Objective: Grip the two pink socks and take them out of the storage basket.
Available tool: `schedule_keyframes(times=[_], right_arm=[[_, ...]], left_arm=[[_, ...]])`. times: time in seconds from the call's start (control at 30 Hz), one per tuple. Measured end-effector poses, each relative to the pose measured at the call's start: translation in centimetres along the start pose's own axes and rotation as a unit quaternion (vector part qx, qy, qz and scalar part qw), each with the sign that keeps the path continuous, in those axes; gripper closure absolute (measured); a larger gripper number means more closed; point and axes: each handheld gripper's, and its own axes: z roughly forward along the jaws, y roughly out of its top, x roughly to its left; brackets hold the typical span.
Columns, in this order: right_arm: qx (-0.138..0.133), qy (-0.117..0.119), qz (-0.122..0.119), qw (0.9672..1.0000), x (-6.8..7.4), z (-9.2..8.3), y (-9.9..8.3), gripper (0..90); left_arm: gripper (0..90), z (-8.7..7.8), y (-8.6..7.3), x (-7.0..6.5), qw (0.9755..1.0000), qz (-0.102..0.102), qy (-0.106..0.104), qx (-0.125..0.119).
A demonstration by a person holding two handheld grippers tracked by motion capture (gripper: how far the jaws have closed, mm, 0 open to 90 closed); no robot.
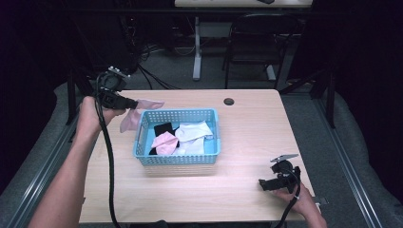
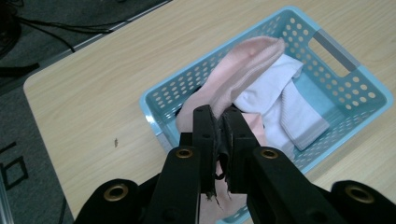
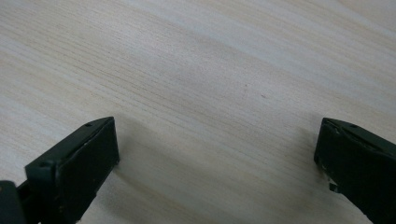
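The table [image 1: 247, 190] is a pale wood top with a light blue basket [image 1: 177, 158] sitting near its middle. Above the basket's left end, the left gripper [image 1: 134, 103] is raised in the air, its jaws pressed together on a pink sock [image 1: 129, 119] that hangs down just outside the basket's left wall. In the left gripper view the sock [image 2: 233, 79] drapes forward from the jaws over the basket [image 2: 355, 100]. My guess is that the socks are being lifted out one at a time, and this one is mid-carry; the next move would be to swing it clear of the basket and set it down on bare table. The right gripper [image 1: 272, 184] rests low near the table's front right corner, jaws spread wide and holding nothing. Inside the basket lie another pink sock [image 1: 165, 141], white socks [image 1: 194, 133] and something black [image 1: 163, 128], loosely piled.
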Motion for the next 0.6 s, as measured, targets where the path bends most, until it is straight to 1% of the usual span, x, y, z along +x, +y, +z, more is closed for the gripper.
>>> schedule_keyframes(times=[0.27, 0.37, 0.53, 0.6], right_arm=[[0.001, 0.0, 0.001, 1.0, 0.0, 0.0, 0.0, 0.0], [0.0, 0.0, 0.0, 1.0, 0.0, 0.0, 0.0, 0.0], [-0.001, 0.002, 0.001, 1.0, 0.0, 0.0, 0.0, 0.0], [-0.001, 0.001, 0.001, 1.0, 0.0, 0.0, 0.0, 0.0]], left_arm=[[85.2, -1.4, -1.5, 1.8, 0.9996, -0.019, 0.019, -0.004], [85.2, -1.8, -2.1, 2.4, 0.9994, -0.028, 0.02, -0.007], [85.2, -2.7, -3.0, 3.5, 0.9984, -0.048, 0.025, -0.018], [85.2, -2.9, -3.5, 3.9, 0.9979, -0.053, 0.034, -0.017]])
